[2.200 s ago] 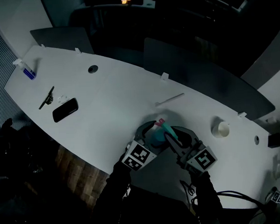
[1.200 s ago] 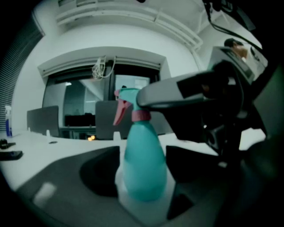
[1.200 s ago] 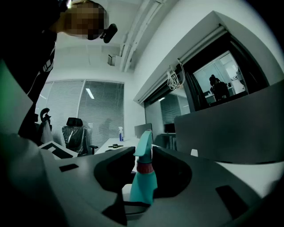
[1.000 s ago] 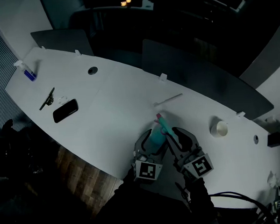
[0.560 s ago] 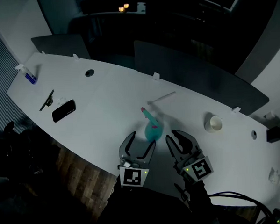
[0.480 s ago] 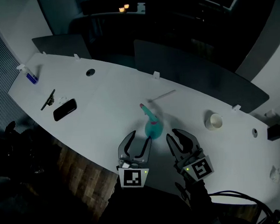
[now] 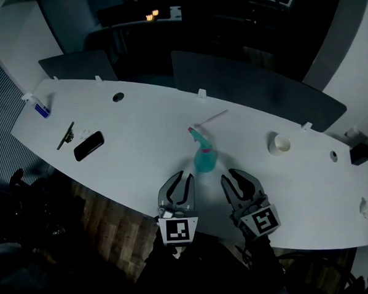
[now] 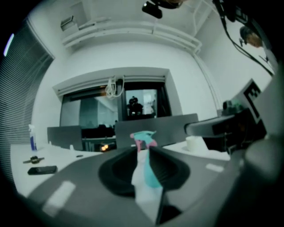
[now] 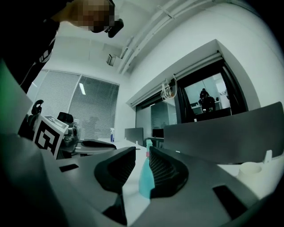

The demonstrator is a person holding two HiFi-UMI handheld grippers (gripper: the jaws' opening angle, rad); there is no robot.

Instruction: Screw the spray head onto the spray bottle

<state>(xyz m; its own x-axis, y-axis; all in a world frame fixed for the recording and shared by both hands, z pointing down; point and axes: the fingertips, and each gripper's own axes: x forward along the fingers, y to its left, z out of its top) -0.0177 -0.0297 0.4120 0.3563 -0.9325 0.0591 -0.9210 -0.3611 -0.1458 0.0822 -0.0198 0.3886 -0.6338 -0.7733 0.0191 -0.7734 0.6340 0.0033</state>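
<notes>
A teal spray bottle [image 7: 204, 159] stands upright on the white table [image 7: 140, 127], with its pink-tipped spray head [image 7: 194, 132] on top. Nothing grips it. My left gripper [image 7: 184, 175] hovers just short of it at the near table edge. Its jaws have just been closing and now leave only a narrow slit, with nothing between them. Through that slit the left gripper view shows the bottle [image 8: 151, 173] farther off. My right gripper [image 7: 239, 174] hangs beside it, open and empty, and the bottle [image 9: 145, 177] shows beyond its jaws.
A black phone [image 7: 88, 145], a dark clip [image 7: 64, 135] and a small blue bottle [image 7: 40, 108] lie at the far left. A thin white tube [image 7: 212, 117] lies behind the bottle and a white cup [image 7: 281, 143] stands to the right. Grey divider panels [image 7: 248, 84] line the far edge.
Both grippers, earlier close around the bottle, have drawn back toward the near edge. The bottle now stands free on the table. The left jaws have come much closer together.
</notes>
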